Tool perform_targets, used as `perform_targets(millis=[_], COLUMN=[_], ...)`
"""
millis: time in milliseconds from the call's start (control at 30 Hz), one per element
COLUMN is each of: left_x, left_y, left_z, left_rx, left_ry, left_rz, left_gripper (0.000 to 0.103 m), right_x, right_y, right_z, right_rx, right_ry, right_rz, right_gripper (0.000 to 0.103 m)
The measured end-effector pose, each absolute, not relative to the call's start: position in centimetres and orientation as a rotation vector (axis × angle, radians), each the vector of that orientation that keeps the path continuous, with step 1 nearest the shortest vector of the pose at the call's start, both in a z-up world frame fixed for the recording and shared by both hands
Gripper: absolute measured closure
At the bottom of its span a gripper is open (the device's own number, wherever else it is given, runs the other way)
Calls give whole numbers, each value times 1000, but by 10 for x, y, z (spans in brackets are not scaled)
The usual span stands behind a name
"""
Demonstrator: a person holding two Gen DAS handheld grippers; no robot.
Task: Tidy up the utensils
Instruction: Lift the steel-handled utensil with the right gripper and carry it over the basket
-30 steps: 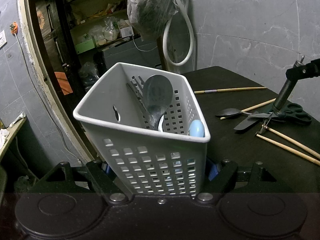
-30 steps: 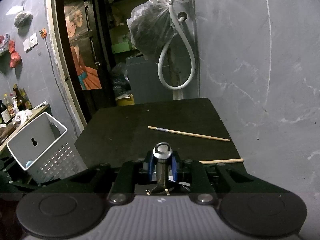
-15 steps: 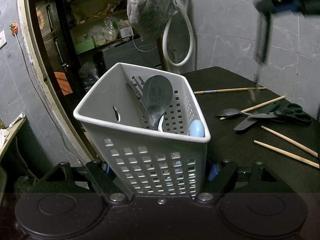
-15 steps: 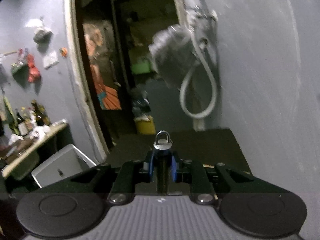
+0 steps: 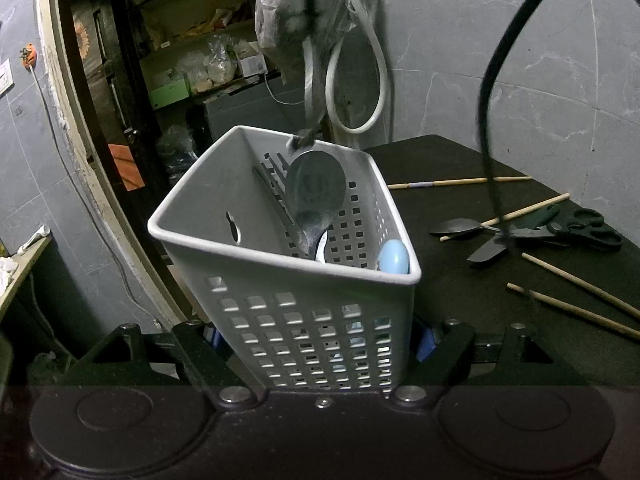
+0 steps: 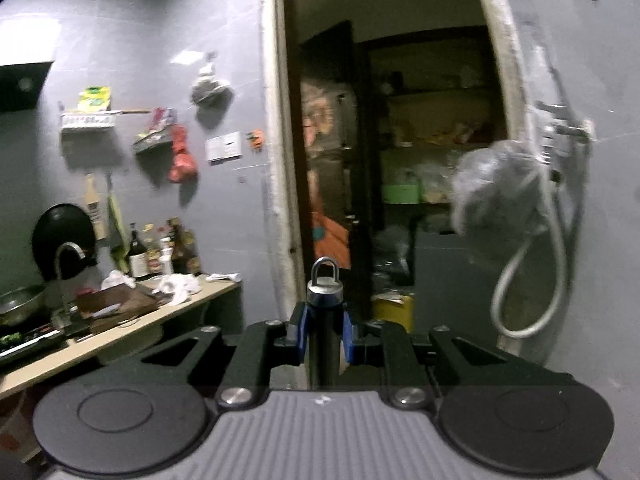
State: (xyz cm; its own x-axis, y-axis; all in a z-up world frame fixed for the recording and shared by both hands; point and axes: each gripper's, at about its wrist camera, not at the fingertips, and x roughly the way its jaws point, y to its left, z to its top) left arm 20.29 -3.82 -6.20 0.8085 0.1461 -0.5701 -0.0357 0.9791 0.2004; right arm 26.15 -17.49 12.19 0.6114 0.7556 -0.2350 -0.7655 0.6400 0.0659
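Note:
My left gripper (image 5: 316, 340) is shut on the lower sides of a white perforated basket (image 5: 224, 236), which stands tilted in front of the camera. Inside it lean a large metal spoon (image 5: 316, 192), a slotted utensil (image 5: 272, 176) and something pale blue (image 5: 394, 256). My right gripper (image 6: 324, 328) is shut on a metal-handled utensil (image 6: 325, 292) with a ring at its top end. In the left wrist view that utensil (image 5: 306, 80) hangs blurred and upright, its dark lower tip at the basket's far rim. The right gripper's own body is out of the left view.
On the black table (image 5: 440, 160) to the right lie several wooden chopsticks (image 5: 460, 181), a spoon (image 5: 456, 226), black scissors (image 5: 576, 228) and a dark blade (image 5: 486, 252). A black cable (image 5: 486, 120) hangs across the right. A hose (image 5: 360, 80) and bag hang behind; a doorway and counter (image 6: 120, 328) are at left.
The right gripper lifted the utensil off the table and carried it up and left to the basket's far rim. Its view swung from the table to the doorway. The left gripper stayed still.

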Motion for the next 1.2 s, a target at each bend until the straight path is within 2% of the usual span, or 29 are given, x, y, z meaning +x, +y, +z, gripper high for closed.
perform_targets(millis=[667,1200], left_x=[202,203], left_y=[-40,-40], left_z=[-63,-64], left_rx=[191,196], left_ry=[620,619], left_rz=[94,91], left_gripper=[21,20], right_x=[243,247], right_y=[-132,-116], right_z=[111,70], right_rx=[-107,-147], right_ry=[275,387], right_rz=[962,940], right_gripper=[83,83])
